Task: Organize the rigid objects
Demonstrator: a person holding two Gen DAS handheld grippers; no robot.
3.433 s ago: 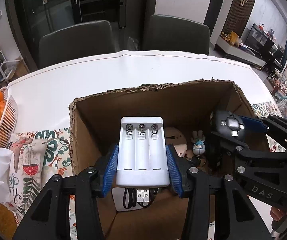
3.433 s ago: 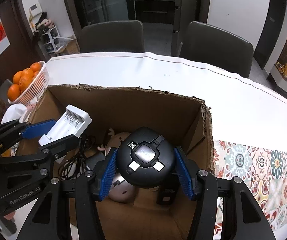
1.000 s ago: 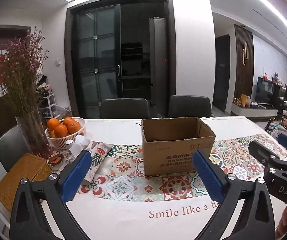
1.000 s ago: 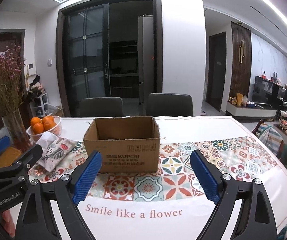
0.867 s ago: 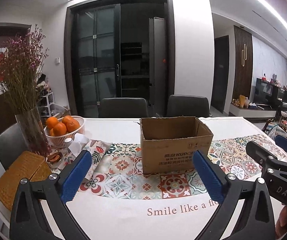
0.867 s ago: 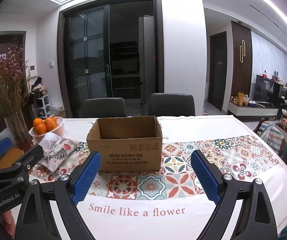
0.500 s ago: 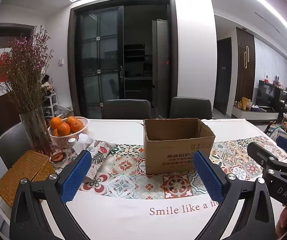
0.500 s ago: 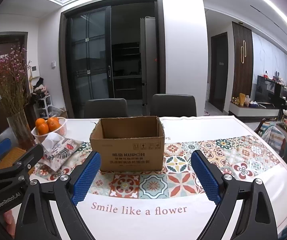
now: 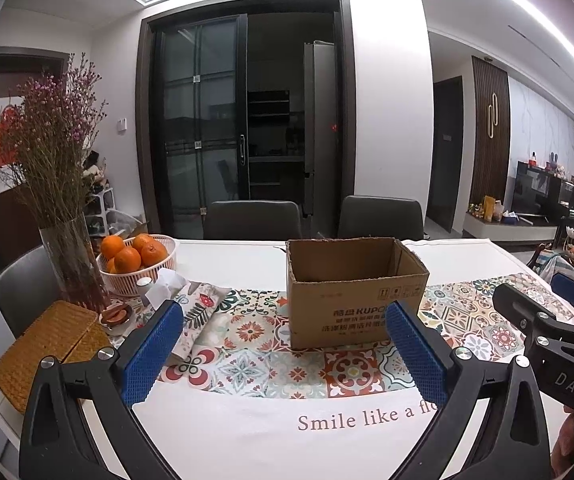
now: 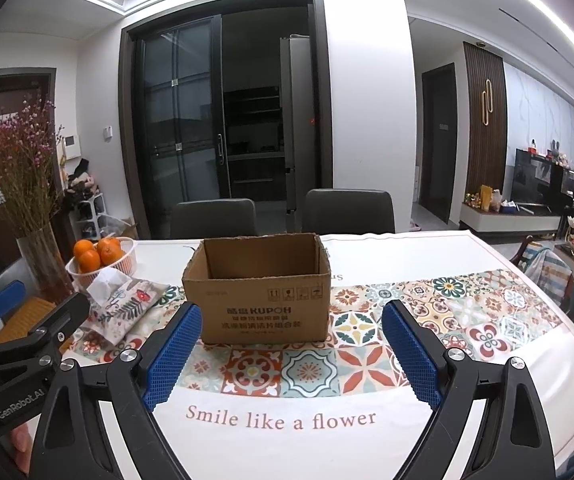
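An open cardboard box [image 9: 357,294] stands on the patterned table runner in the middle of the table; it also shows in the right wrist view [image 10: 261,292]. Its contents are hidden from both views. My left gripper [image 9: 285,350] is open and empty, held back from the box above the table's near edge. My right gripper [image 10: 289,354] is open and empty, also back from the box. The right gripper [image 9: 559,344] shows at the right of the left wrist view, and the left gripper [image 10: 19,344] shows at the left of the right wrist view.
A white basket of oranges [image 9: 137,264], a glass vase of dried flowers [image 9: 71,264], a tissue pouch [image 9: 197,306] and a woven mat [image 9: 47,350] stand at the table's left. Two dark chairs [image 9: 253,220] stand behind the table.
Both grippers let go of the white battery charger and the black round device inside the box, opened, and pulled back to the near edge. In the last second both views barely shift.
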